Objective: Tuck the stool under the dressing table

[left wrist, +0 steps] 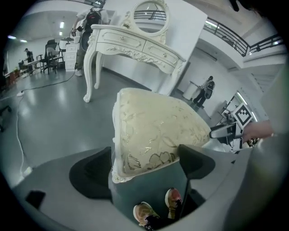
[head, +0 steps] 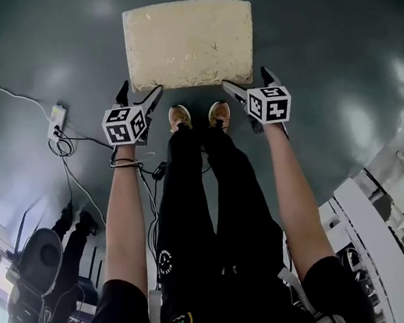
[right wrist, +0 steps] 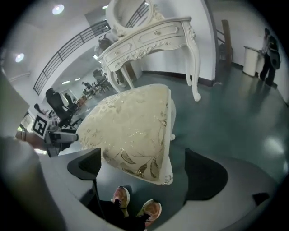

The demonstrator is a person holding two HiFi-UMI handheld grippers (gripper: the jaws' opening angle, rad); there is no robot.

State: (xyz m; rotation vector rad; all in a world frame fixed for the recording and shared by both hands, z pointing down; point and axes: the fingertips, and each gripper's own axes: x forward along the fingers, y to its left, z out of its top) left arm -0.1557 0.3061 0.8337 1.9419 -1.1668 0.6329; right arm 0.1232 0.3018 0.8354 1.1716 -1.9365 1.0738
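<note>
Stool (head: 190, 43) sits at top centre of the head view, its near edge level with both sets of fingertips, one gripper at each near corner. Left gripper (head: 138, 95) at the lower-left corner of the cushion, right gripper (head: 246, 78) at the lower-right. In the left gripper view the fingers (left wrist: 92, 173) stand wide, with the cushion corner in the gap between them; contact not clear. The same holds in the right gripper view: fingers (right wrist: 205, 173) wide, corner between, contact not clear. Dressing table (left wrist: 135, 45) fills the upper centre of the left gripper view, well apart from the stool, with bare floor (head: 333, 41) between. The space under its top, between the curved legs, is open. Floor is open on both sides of the stool. Count: one stool, one dressing table, one oval mirror (left wrist: 151, 16) on it, two grippers, two shoes (head: 179, 116) just below the stool's near edge. One cable (head: 5, 91) runs along the left of the head view to a power strip (head: 56, 117), clear of the stool. One bystander (left wrist: 207, 90) stands at middle right of the left gripper view. Floor is dark grey-green, smooth and glossy, spotted with lamp reflections. The room is large, with white walls, a railed upper level, and office chairs far back.
</note>
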